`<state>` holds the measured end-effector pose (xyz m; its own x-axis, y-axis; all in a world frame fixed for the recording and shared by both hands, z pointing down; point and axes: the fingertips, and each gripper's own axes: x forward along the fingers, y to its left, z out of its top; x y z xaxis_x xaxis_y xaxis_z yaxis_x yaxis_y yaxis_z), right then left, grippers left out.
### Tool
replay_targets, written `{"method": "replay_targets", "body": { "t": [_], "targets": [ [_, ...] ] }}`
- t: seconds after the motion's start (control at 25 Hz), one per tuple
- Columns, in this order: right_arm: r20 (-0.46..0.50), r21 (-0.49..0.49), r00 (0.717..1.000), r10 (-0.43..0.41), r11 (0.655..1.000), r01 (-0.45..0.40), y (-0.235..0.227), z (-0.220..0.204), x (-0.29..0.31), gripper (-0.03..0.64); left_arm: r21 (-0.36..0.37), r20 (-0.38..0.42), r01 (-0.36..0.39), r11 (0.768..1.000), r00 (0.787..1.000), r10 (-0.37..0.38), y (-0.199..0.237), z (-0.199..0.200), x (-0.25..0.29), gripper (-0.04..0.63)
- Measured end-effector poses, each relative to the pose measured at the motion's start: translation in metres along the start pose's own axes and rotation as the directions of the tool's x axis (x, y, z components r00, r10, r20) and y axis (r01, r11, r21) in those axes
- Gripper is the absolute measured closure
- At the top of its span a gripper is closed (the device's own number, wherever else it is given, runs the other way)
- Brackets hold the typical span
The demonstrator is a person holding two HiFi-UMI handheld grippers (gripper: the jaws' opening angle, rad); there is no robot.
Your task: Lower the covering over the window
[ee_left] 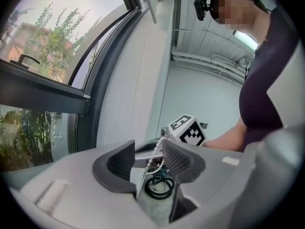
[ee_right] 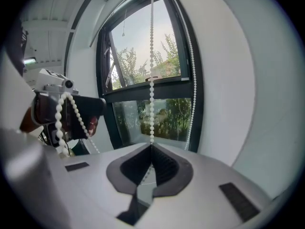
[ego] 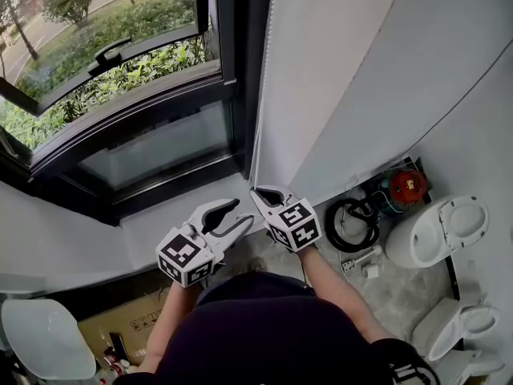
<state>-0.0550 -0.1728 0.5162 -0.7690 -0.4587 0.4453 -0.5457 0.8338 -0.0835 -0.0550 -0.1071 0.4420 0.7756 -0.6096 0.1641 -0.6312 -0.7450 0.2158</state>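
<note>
**A:** Where do your tongs stand?

**B:** Your right gripper (ego: 260, 192), at the centre of the head view, is clamped tight on the chain (ego: 257, 95). The chain drops along the right edge of the window (ego: 120, 70). Your left gripper (ego: 239, 212), just left of it, gapes wide. Slack beads hang between its jaws near the right pad, unpinched.

**A:** And the blind?

**B:** You cannot make it out. The glass at upper left looks bare, so the lowering seems barely begun.

**A:** How should you pull?

**B:** Probably hand over hand. Hold firm with the right and seat the beads squarely between the left pads before closing. Then draw straight down along the frame, not outward, so the beads don't skip.
</note>
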Motion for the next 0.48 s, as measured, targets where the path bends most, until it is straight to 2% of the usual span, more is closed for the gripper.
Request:
{"method": "replay_targets", "body": {
  "t": [0.32, 0.48],
  "targets": [
    [0.0, -0.001, 1.0, 0.002, 1.0, -0.002, 0.002, 0.0, -0.001, 0.604, 0.07, 0.078, 0.001, 0.998, 0.997, -0.006, -0.015, 0.048, -0.011, 0.422],
    [-0.002, -0.006, 1.0, 0.002, 1.0, -0.002, 0.003, 0.0, -0.001, 0.604, 0.072, 0.133, 0.001, 0.997, 0.991, -0.01, -0.022, 0.072, -0.019, 0.422]
  ]
}}
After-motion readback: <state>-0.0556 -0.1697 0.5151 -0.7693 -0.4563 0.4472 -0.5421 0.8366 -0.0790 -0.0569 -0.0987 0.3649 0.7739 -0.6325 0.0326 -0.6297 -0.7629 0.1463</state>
